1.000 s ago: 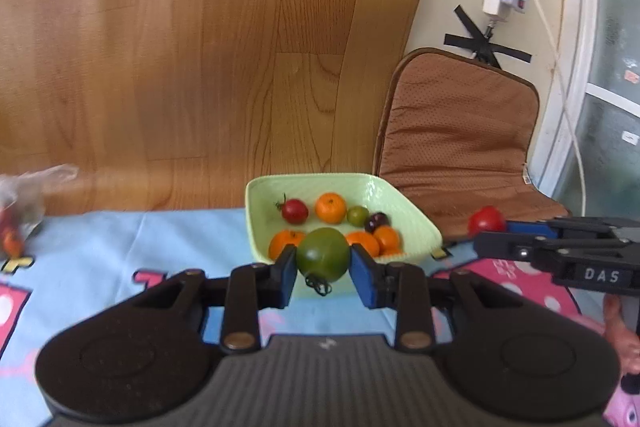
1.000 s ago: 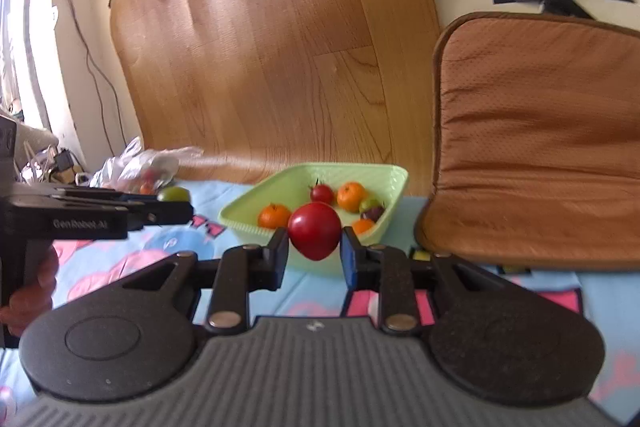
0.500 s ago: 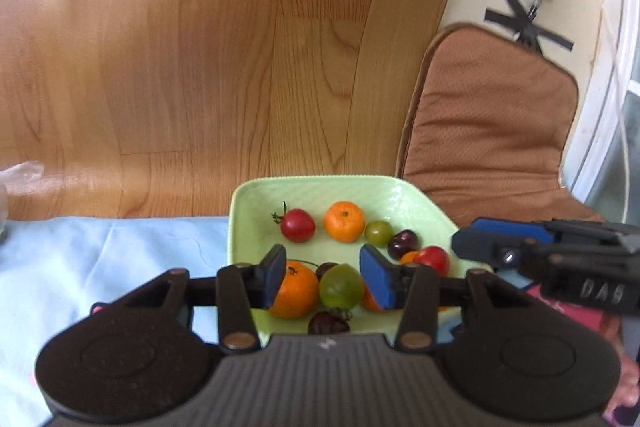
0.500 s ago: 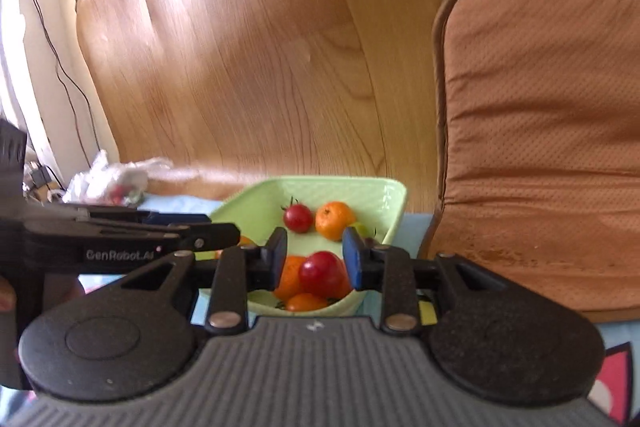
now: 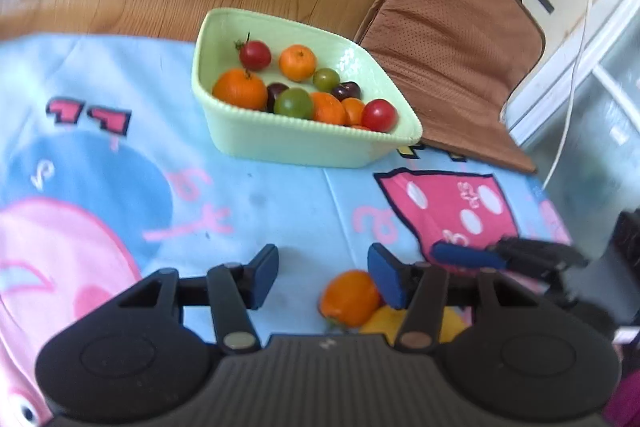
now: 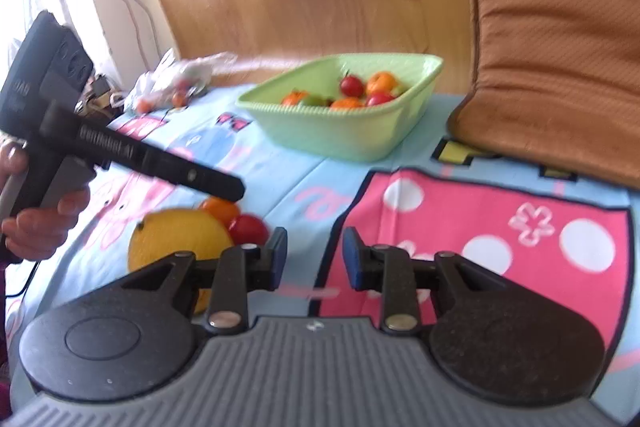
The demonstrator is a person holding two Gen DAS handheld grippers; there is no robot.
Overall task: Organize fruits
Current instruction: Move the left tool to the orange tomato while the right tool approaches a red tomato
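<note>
Most fruits sit in the green bowl; an orange, a yellow fruit and what looks like a tomato lie loose on the blanket; my left gripper, jaws just widening, and right gripper hang empty.

left gripper and right gripper: black matte bodies, ribbed grey centre plate, blue pads on black fingers, brass-coloured pivot screws, white lettering along the side rail.
</note>
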